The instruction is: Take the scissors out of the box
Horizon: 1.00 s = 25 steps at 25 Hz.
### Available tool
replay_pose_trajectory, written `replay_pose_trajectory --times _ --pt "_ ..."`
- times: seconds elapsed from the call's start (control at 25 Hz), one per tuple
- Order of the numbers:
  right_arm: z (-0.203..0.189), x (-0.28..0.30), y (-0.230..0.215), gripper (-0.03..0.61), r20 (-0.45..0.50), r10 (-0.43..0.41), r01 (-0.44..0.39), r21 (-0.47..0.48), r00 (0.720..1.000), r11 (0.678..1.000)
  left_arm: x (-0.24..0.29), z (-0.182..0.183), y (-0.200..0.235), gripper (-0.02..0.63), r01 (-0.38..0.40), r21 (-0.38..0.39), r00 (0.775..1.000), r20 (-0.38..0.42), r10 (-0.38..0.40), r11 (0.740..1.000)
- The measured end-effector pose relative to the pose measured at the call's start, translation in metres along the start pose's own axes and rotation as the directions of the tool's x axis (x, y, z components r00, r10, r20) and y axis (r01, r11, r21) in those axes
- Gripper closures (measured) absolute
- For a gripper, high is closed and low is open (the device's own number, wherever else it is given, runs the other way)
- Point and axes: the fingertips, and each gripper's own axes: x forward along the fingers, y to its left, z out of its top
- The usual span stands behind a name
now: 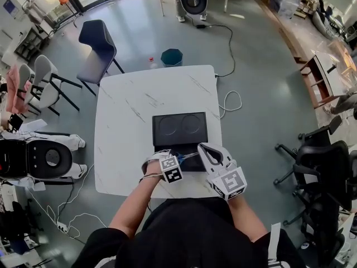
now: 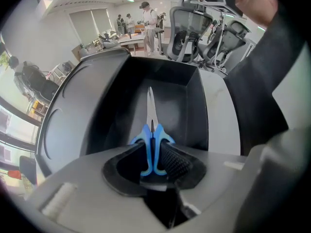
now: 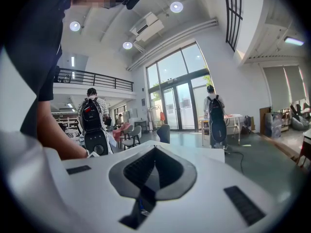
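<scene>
White marble table [image 1: 125, 121] under me, black box [image 2: 194, 106] open at its near edge, lid [image 1: 179, 128] laid back flat beyond the tray.

Left gripper [image 2: 152, 152] reaches over the tray, its jaws clenched on the blue handles of the scissors [image 2: 151, 137]. The closed blades point away from me, along the tray's middle. I cannot tell whether the tip touches the tray bottom.

Right gripper [image 3: 154, 152] is just beside the left, at the box's right corner, tilted up toward the room. Its jaws are pressed together with nothing between them.
</scene>
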Motion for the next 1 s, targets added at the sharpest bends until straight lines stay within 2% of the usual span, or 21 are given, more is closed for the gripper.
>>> replay_pose_trajectory --times 0.16,0.44,0.76,1.0 --pt "-0.002 0.001 0.002 0.571 -0.005 0.004 -0.004 0.003 1.000 1.000 0.000 -0.002 0.000 0.511 0.035 -0.025 0.999 0.008 -0.035 0.999" --pt "-0.002 -0.006 0.001 0.571 -0.008 -0.006 0.006 -0.004 1.000 1.000 -0.003 -0.002 -0.002 0.520 0.029 -0.046 1.000 0.008 -0.029 0.998" --pt "-0.004 -0.011 -0.001 0.571 -0.004 -0.027 0.027 -0.008 1.000 1.000 -0.028 0.004 -0.001 0.522 -0.042 -0.079 0.996 0.081 0.049 0.996" --pt "0.004 -0.011 -0.009 0.571 0.015 -0.051 0.051 -0.018 0.999 0.999 -0.062 0.007 -0.002 0.522 -0.110 -0.161 0.974 0.178 0.139 0.981"
